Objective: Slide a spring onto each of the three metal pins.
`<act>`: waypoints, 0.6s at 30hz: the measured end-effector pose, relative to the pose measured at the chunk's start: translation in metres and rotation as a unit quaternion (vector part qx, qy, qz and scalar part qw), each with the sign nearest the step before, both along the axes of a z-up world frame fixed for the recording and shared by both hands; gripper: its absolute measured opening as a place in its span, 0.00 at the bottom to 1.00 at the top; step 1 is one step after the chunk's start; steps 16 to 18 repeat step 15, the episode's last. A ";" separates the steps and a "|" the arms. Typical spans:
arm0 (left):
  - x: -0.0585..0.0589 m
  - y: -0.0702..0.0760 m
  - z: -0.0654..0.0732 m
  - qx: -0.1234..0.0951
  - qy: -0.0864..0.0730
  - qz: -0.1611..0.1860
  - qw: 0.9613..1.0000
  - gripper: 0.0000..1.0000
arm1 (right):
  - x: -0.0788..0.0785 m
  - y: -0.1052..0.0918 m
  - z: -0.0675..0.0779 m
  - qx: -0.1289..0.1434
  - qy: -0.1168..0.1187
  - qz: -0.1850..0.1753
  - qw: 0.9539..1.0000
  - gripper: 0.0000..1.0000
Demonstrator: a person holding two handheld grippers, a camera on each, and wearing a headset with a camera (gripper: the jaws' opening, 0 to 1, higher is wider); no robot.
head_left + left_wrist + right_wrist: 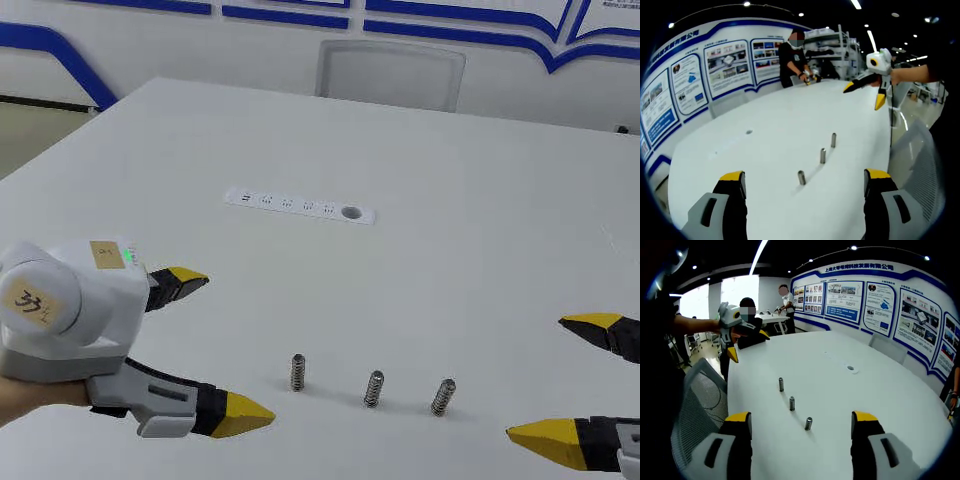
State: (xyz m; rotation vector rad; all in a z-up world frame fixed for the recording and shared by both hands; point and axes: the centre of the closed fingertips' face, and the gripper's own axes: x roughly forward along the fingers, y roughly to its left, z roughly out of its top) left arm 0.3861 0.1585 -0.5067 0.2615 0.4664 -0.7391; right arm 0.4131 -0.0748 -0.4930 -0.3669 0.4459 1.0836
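Head view: three pins (374, 388) stand in a row near the table's (450, 200) near edge, apparently already wearing springs (298, 372). Left gripper (225, 345) and right gripper (540, 378) flank them, both spread, empty. Check each coil sits fully down; keep the jaws off the uprights.

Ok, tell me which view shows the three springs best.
Head view: the three springs stand close, coils clear. The right gripper view shows them smaller, coils partly readable; the left gripper view shows small plain posts.
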 end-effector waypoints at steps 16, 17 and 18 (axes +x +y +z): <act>0.002 0.003 0.008 -0.032 0.000 0.016 0.999 0.99 | -0.005 0.000 -0.003 -0.010 0.007 0.001 1.000 0.83; 0.002 0.003 0.008 -0.032 0.000 0.016 0.999 0.99 | -0.005 0.000 -0.003 -0.010 0.007 0.001 1.000 0.83; 0.002 0.003 0.008 -0.032 0.000 0.016 0.999 0.99 | -0.005 0.000 -0.003 -0.010 0.007 0.001 1.000 0.83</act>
